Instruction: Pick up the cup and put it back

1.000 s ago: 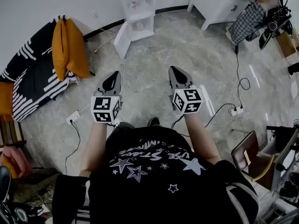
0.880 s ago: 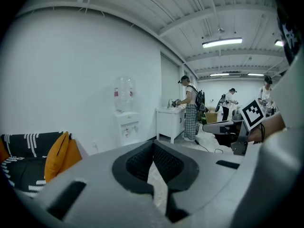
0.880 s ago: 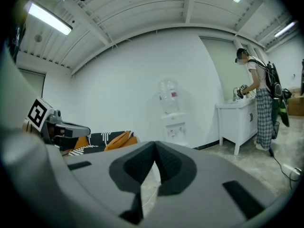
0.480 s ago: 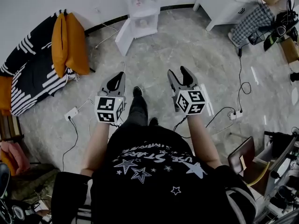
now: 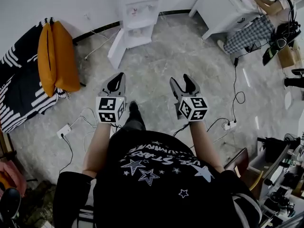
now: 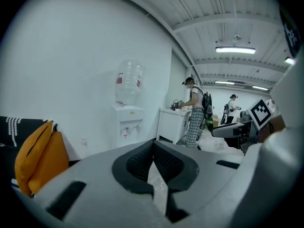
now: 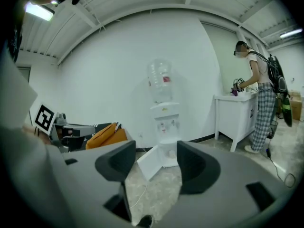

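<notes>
I am in the approach step: nothing is picked up, and I stand on the grey floor [image 5: 156,65] with both tools held out ahead of me. My left hand-held gripper [image 5: 116,80] has its jaws brought together tip to tip with nothing between them. My right hand-held gripper [image 5: 183,82] is opening its jaws, and only floor and the far wall show through the gap. I cannot make out the cup anywhere. The likeliest place, in my judgement, is the white water dispenser [image 5: 138,11] at twelve o'clock. Its lower door [image 5: 116,49] hangs open toward eleven, and whatever sits in its compartment is too small to tell. A white table [image 5: 221,6] stands at one o'clock with a person [image 5: 266,18] busy at it, and orange cushions [image 5: 54,56] lean at ten o'clock. The next move, as I see it, calls for walking up to the dispenser and finding the cup. Then I would line the open right jaws up around its wall before closing. As for writing, the bottle [image 7: 160,82] on the dispenser wears a red label I cannot read. My shirt's starred lettering is too skewed to read with confidence.
</notes>
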`<state>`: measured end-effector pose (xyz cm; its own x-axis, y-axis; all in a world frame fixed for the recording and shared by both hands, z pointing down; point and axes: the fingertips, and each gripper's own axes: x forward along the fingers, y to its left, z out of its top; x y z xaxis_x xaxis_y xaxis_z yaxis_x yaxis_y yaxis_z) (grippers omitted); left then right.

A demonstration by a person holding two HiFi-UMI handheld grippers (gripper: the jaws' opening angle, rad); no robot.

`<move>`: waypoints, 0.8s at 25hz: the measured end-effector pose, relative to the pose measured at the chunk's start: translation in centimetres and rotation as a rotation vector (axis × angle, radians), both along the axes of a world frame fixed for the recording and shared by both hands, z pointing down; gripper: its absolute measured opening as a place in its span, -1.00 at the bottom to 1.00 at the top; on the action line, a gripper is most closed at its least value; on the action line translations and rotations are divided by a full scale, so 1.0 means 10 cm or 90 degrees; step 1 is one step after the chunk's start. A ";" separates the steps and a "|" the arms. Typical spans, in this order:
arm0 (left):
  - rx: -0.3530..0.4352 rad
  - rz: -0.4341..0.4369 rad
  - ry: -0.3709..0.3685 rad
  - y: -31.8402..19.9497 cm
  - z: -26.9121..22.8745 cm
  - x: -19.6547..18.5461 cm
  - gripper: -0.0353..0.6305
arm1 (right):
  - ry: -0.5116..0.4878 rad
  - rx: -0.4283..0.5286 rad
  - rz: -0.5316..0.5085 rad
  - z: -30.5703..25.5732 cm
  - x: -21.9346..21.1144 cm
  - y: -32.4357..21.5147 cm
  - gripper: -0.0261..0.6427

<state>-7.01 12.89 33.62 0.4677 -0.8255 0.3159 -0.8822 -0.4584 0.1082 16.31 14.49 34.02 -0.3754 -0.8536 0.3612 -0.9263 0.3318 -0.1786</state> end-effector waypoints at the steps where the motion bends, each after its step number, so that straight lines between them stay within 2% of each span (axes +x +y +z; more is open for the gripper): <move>1: 0.000 0.005 -0.001 -0.15 0.03 -0.02 -0.87 | -0.008 0.001 0.007 -0.01 -0.03 -0.18 -0.14; 3: -0.003 0.007 -0.004 -0.42 0.07 -0.09 -0.87 | -0.020 0.004 0.016 -0.04 -0.11 -0.53 -0.14; 6: -0.014 -0.001 0.012 -0.74 0.11 -0.24 -0.87 | -0.004 0.007 0.004 -0.08 -0.30 -0.93 -0.14; 14: -0.036 -0.012 0.014 -1.23 0.24 -0.57 -0.87 | 0.002 -0.017 -0.001 0.03 -0.50 -1.51 -0.14; 17: -0.039 -0.033 0.009 -1.33 0.28 -0.64 -0.87 | 0.009 -0.042 -0.019 0.17 -0.49 -1.67 -0.14; 20: -0.044 -0.064 -0.001 -1.44 0.31 -0.70 -0.87 | 0.016 -0.060 -0.064 0.33 -0.51 -1.89 -0.14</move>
